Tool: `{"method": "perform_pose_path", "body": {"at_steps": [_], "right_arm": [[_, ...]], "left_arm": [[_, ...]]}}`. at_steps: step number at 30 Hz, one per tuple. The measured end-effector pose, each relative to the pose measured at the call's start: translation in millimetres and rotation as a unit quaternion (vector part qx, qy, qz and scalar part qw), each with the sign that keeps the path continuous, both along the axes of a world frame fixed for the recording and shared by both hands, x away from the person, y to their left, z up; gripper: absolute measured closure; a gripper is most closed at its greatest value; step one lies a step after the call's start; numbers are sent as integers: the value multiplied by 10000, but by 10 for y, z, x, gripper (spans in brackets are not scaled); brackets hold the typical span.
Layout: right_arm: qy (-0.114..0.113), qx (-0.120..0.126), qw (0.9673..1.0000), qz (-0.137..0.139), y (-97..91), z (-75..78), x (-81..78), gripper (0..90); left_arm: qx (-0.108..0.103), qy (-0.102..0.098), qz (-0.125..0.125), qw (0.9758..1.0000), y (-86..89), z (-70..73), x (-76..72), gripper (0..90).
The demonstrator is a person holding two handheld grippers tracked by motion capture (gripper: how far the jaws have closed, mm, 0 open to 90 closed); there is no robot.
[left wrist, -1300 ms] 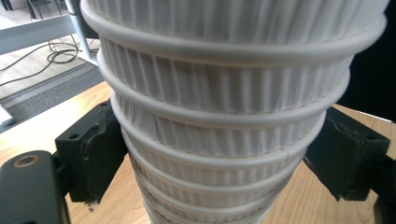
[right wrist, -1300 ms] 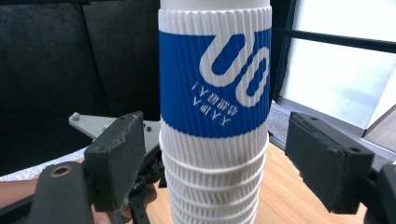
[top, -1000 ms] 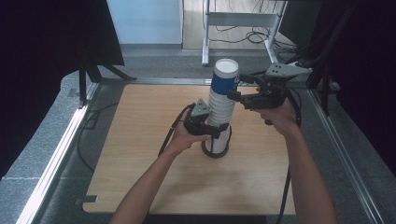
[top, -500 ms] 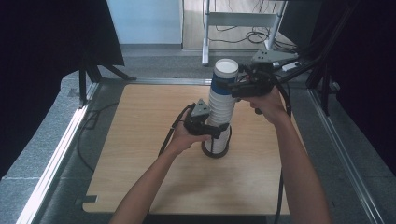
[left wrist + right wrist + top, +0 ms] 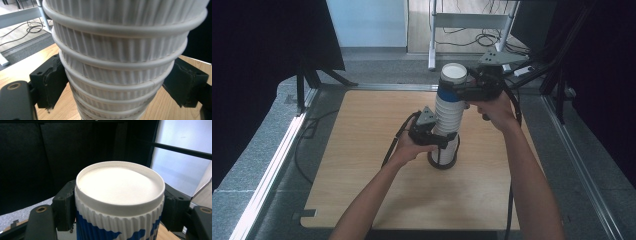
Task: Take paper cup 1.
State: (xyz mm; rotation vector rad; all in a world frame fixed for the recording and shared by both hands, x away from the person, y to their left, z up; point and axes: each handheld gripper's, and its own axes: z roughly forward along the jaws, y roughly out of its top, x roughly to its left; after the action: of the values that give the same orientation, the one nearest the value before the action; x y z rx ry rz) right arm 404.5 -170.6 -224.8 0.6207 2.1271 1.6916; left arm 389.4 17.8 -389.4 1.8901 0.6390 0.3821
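Note:
A tall stack of ribbed white paper cups (image 5: 446,125) stands upside down on the wooden table (image 5: 362,155). The topmost cup (image 5: 451,82) is blue and white, its flat bottom facing up. My left gripper (image 5: 439,140) is shut on the lower part of the stack (image 5: 120,62), one black pad on each side. My right gripper (image 5: 457,92) comes in from the right at the top. Its jaws have just been closing, and the pads now press on the top cup (image 5: 120,185).
Metal rails (image 5: 277,160) run along the table's left and right sides. A white metal stand (image 5: 472,22) and loose cables (image 5: 484,37) lie on the floor behind. Black curtains hang at both sides. A cable (image 5: 394,145) trails from the left gripper.
The right gripper has moved left and a little up to the top of the stack, and its jaws have closed on the top cup. The left hand has kept still.

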Motion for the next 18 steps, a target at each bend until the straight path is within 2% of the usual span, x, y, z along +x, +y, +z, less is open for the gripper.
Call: {"method": "perform_pose_path", "body": {"at_steps": [3, 7, 11, 14, 18], "right_arm": [[-5, -2, 10000, 13, -5, 12, 0, 279], [-58, 205, 9998, -20, -33, 62, -19, 281], [-193, 266, 9994, -54, -49, 147, -64, 282], [-282, 432, 9986, -81, -86, 238, -107, 282], [-421, 407, 9982, -138, -109, 352, -163, 283]], "left_arm": [[-14, 20, -9, 10000, -1, -1, 0, 127], [1, 28, -15, 10000, -3, 2, 0, 127], [42, 34, -26, 10000, 0, 9, -3, 127], [45, 39, -21, 10000, 0, 9, 3, 127], [72, 42, -16, 10000, -1, 12, 3, 127]]}}
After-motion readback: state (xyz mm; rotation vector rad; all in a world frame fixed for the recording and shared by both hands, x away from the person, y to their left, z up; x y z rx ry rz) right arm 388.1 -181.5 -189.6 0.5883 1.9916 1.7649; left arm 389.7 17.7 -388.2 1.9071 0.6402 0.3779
